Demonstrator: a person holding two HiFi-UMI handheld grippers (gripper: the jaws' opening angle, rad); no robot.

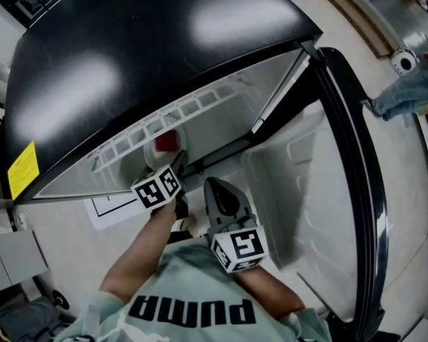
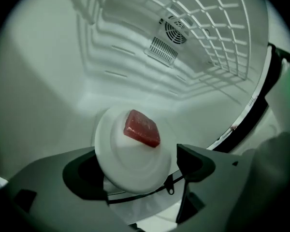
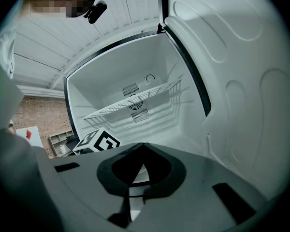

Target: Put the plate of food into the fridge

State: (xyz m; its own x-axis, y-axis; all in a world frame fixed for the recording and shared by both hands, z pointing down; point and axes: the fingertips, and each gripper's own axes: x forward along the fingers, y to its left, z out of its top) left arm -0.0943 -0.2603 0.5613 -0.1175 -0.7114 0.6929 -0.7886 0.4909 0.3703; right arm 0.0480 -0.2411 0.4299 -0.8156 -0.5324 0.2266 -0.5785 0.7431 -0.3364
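Head view: the left gripper (image 1: 174, 160) reaches into the open fridge (image 1: 128, 63), the plate (image 1: 155, 152) at its tip; the right gripper (image 1: 212, 185) waits outside at 5 o'clock.

Left gripper view: its jaws stand wide apart, gripping nothing; the plate (image 2: 135, 168) with its red food (image 2: 142, 128) rests between them on the fridge floor; a skewed pull-back could hook the rim and drag it out; the wire shelf (image 2: 212, 37) at 1 o'clock limits lifting.

Right gripper view: jaws together, empty; the door (image 3: 251, 81) at 3 o'clock stands open.
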